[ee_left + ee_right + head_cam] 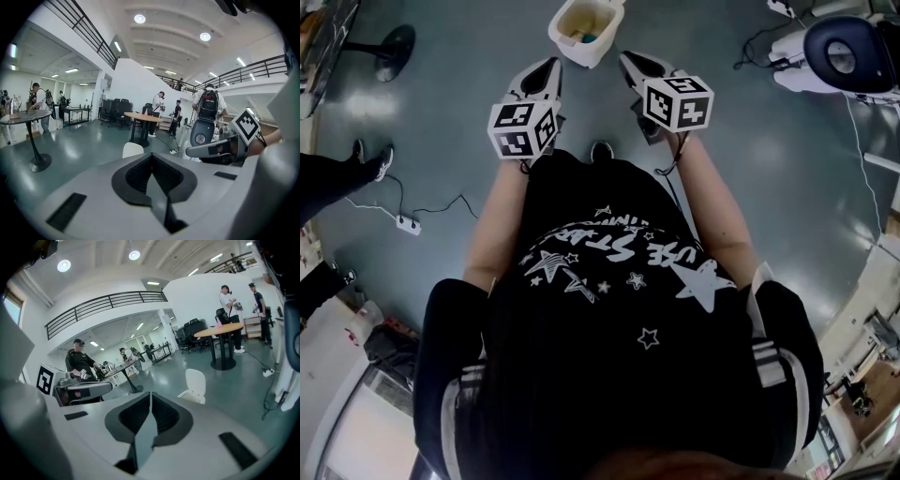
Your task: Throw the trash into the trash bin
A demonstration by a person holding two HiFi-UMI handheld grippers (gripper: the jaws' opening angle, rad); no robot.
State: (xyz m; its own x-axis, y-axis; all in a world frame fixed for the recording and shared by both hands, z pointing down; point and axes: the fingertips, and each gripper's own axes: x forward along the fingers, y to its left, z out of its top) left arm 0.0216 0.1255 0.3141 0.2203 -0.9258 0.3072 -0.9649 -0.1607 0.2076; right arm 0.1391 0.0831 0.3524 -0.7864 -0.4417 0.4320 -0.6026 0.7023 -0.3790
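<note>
A white trash bin stands on the grey floor just ahead of both grippers, with some trash in it. In the head view my left gripper points at the bin's near left side and my right gripper at its near right side. Both stay short of the rim. Each pair of jaws is shut with nothing between them. The left gripper view shows the shut left gripper with the bin's rim just beyond it. The right gripper view shows the shut right gripper and the bin to its right.
A round table's pedestal base stands at the far left, and a person's legs are nearby. A power strip with cables lies on the floor. A white and blue machine sits at the far right. A wooden table and people stand further off.
</note>
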